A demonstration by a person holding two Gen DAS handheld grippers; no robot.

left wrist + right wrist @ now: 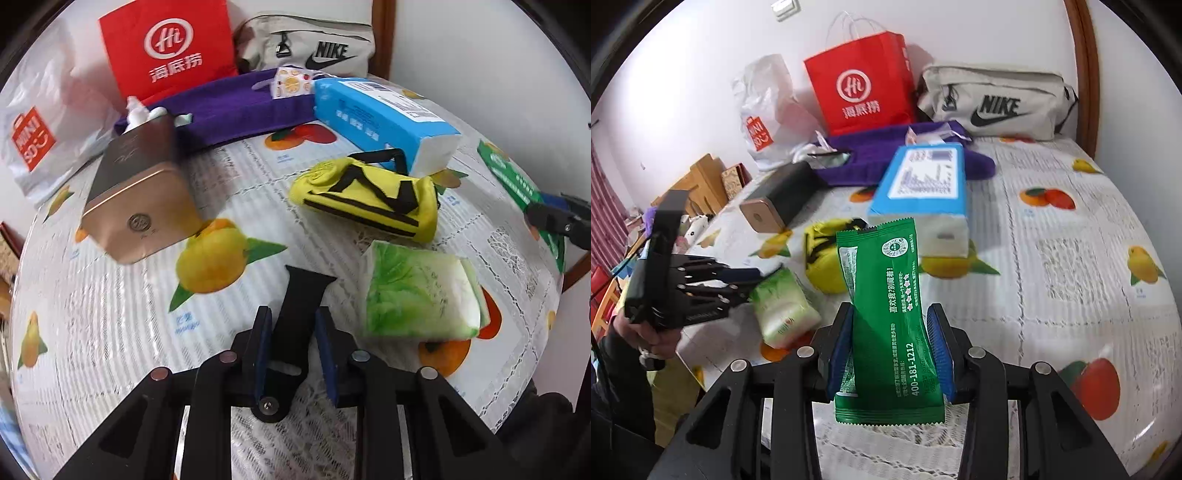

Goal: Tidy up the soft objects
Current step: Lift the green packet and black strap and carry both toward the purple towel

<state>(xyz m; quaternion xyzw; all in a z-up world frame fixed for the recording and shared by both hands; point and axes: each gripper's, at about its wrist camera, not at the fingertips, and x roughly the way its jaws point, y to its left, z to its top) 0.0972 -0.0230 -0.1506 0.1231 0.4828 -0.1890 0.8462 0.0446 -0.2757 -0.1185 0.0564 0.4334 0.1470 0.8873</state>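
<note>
My right gripper [891,343] is shut on a green packet [886,317] and holds it above the fruit-print tablecloth [1071,258]; the packet also shows at the right edge of the left wrist view [517,181]. My left gripper [293,332] is shut on a black strap [303,295] just above the cloth. A green-white tissue pack [417,295] lies to its right, also in the right wrist view [783,306]. A yellow pouch [365,195] and a blue tissue pack [384,118] lie beyond. A purple towel [236,107] lies at the back.
A gold-and-black box [140,192] lies left of centre. A red paper bag [166,48], a white plastic bag [40,125] and a grey Nike pouch [314,44] stand along the wall. Wooden furniture [701,184] is beyond the table's left edge.
</note>
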